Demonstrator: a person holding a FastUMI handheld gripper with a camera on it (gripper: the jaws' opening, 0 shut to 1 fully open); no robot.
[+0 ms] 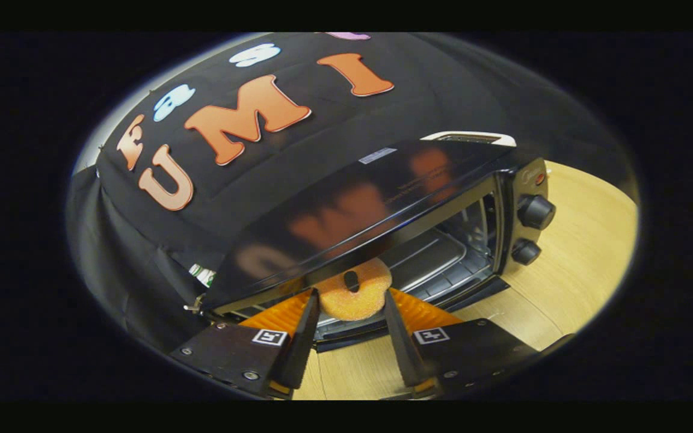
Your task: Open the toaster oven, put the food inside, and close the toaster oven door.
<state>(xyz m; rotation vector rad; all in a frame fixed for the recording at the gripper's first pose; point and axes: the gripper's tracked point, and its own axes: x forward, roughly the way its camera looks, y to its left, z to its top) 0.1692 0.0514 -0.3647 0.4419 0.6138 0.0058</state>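
A black toaster oven [382, 198] stands on the wooden table [581, 252], seen tilted. Its door [473, 294] hangs open and lowered in front of the cavity. A metal tray [431, 258] lies inside. My gripper [351, 296] is shut on an orange sugar-coated ring doughnut [346, 305], with one finger pressing on each side of it. The doughnut sits at the mouth of the oven, over the open door and just short of the tray. Its upper edge is hidden under the oven's front top edge.
Two black knobs [536, 211] [526, 251] sit on the oven's right-hand panel. A white appliance [470, 137] peeks out behind the oven. Bare table stretches to the right of the oven. Black cloth closes off the back and left.
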